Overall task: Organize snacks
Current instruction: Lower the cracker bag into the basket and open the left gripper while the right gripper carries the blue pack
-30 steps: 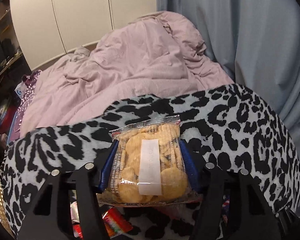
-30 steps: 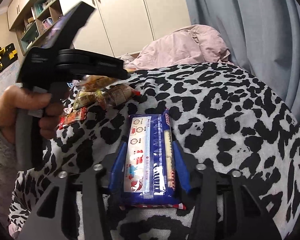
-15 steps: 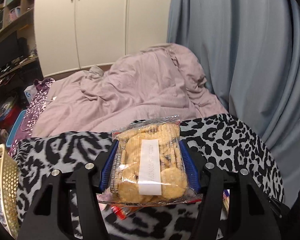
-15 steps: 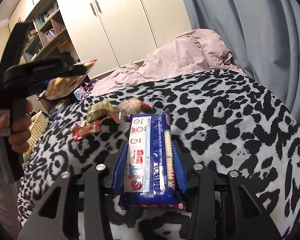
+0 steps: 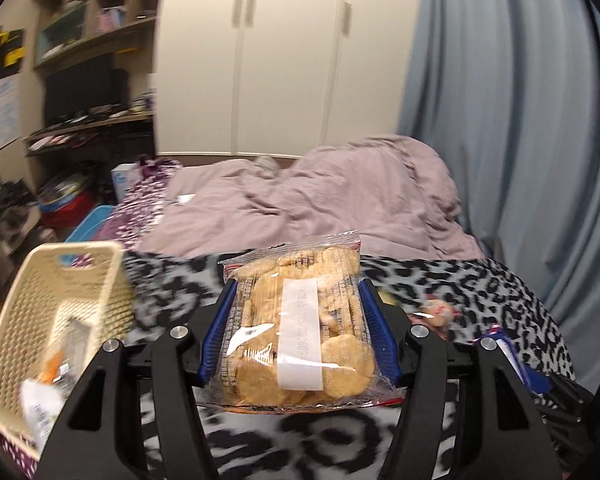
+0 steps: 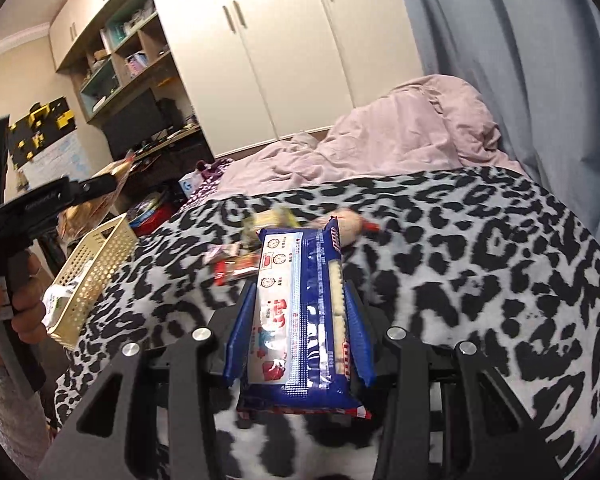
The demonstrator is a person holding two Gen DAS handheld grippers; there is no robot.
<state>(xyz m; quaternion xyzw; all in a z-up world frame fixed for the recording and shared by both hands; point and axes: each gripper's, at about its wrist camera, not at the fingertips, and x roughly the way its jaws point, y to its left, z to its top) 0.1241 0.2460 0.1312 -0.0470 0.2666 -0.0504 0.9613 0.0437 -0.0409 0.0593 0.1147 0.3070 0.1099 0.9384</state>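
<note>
While each tool is closed on a packet, the scene around them has swung: the left tool (image 5: 298,336) pinches a clear bag of round crackers (image 5: 300,328) between its blue pads, and the right tool (image 6: 300,332) clamps a long blue biscuit packet (image 6: 300,320) the same way. A second ago the left view faced only the leopard-print blanket (image 5: 480,292) and the pink duvet (image 5: 332,192); now a cream perforated basket (image 5: 60,304) has come into its lower left, so the crackers look to be on their way there. In the right view that basket (image 6: 96,264) stands at the blanket's left edge, close by the person's hand (image 6: 24,308) on the left tool's grip, with a few packets already inside. Loose snacks (image 6: 240,260) lie scattered on the blanket beyond the blue packet. The basket's rim is the edge to clear; its mouth is open, and the blanket to the right is bare, with a blue curtain (image 6: 540,80) beyond.
</note>
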